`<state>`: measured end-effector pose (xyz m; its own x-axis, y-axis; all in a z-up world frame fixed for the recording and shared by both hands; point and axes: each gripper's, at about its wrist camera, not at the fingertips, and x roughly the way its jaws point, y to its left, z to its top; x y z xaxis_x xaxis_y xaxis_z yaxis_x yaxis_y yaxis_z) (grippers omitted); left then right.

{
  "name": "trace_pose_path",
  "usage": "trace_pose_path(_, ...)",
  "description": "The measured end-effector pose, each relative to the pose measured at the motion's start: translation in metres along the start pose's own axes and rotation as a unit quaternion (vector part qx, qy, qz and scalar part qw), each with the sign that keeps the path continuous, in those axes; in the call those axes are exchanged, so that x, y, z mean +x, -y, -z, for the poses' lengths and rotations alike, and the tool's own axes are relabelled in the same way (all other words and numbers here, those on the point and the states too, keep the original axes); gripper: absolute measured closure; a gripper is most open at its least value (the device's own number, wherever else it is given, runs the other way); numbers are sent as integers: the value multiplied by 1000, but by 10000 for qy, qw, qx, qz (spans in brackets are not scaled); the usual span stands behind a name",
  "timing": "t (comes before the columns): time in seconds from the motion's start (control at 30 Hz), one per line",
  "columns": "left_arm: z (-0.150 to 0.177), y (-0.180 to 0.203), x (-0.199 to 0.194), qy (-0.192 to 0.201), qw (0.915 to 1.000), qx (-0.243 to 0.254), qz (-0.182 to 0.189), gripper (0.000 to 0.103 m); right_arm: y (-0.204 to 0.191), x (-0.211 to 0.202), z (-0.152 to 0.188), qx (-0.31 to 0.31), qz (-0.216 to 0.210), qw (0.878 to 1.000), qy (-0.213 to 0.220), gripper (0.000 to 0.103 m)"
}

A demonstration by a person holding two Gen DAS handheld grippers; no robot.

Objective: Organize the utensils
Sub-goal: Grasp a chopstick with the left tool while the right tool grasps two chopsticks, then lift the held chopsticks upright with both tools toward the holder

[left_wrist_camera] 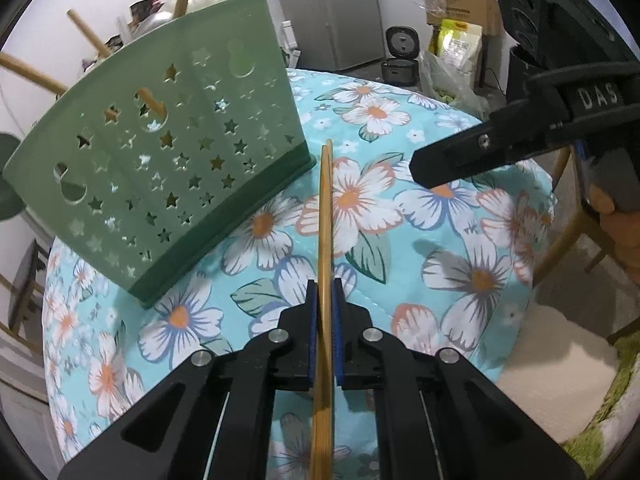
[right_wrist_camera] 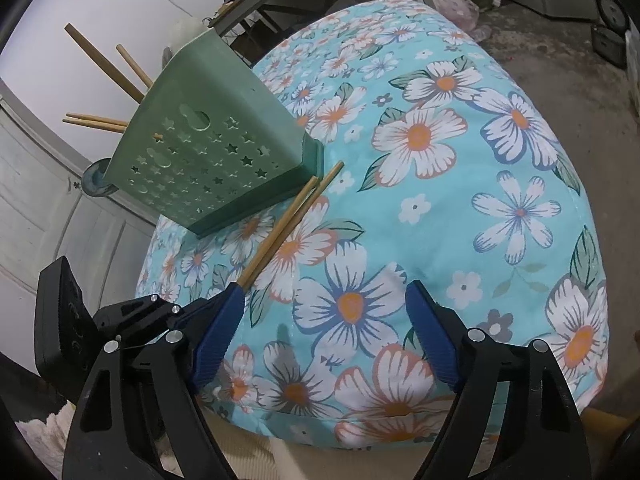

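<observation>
Your left gripper [left_wrist_camera: 325, 304] is clenched on a pair of wooden chopsticks [left_wrist_camera: 326, 216], its blue pads [left_wrist_camera: 313, 344] pressing the sticks from both sides. In the left wrist view they run straight away from the jaws over the flowered turquoise tablecloth [left_wrist_camera: 400, 240], and their far tips end just beside the lower right corner of the green utensil holder [left_wrist_camera: 160, 152]. In the right wrist view the same pair [right_wrist_camera: 288, 220] rises diagonally from the left gripper [right_wrist_camera: 236, 286], with the tips close to the holder's dark base; whether they touch it you cannot tell.

That green holder [right_wrist_camera: 208, 148] stands on the left part of the table, its walls pierced with star-shaped and round holes. More wooden sticks [right_wrist_camera: 104, 64] poke out of its top, leaning to the left, and two others [right_wrist_camera: 94, 121] jut out lower down. In the left wrist view sticks [left_wrist_camera: 86, 38] show above the rim too.

Further right, your right gripper [right_wrist_camera: 324, 304] hangs released over the cloth, its blue pads [right_wrist_camera: 434, 336] wide apart with only printed flowers between them; nothing is held. From the left wrist camera one black finger of the right gripper [left_wrist_camera: 476, 156] reaches in from the right edge, above the table and apart from the chopsticks, with part of your hand [left_wrist_camera: 616, 220] behind it.
</observation>
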<state>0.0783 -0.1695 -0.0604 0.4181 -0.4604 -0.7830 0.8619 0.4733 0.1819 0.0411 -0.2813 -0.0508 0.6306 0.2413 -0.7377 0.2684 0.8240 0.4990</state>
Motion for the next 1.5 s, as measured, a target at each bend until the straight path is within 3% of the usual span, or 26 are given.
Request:
trace_pose_path(0.2, 5, -9, -5, 21, 9995, -238, 185, 96, 0, 0, 0, 4, -9, 10000, 6, 25)
trace_pose_path(0.3, 4, -13, -8, 2, 9986, -365, 375, 90, 0, 0, 0, 7, -9, 10000, 6, 25)
trace_pose_path(0.37, 3, -15, -11, 48, 9977, -453, 500, 77, 0, 0, 0, 8, -14, 10000, 12, 25)
trace_pose_path(0.47, 3, -18, -18, 204, 9964, -521, 632, 67, 1, 2, 0, 24, -32, 10000, 16, 26)
trace_pose_path(0.83, 5, -42, -40, 618, 9836, -1225, 1167, 64, 10, -5, -7, 315, -312, 9990, 59, 46)
trace_pose_path(0.97, 8, -48, -34, 533, 9838, -1376, 1014, 64, -1, 2, -18, 364, -545, 9978, 21, 53)
trace_pose_path(1.23, 14, -36, -13, 229, 9923, -1057, 598, 64, -17, 36, -24, 416, -304, 9983, -263, 73)
trace_pose_path(1.5, 14, -38, -9, 261, 9937, -967, 492, 64, -29, 47, -24, 363, -84, 9989, -276, 76)
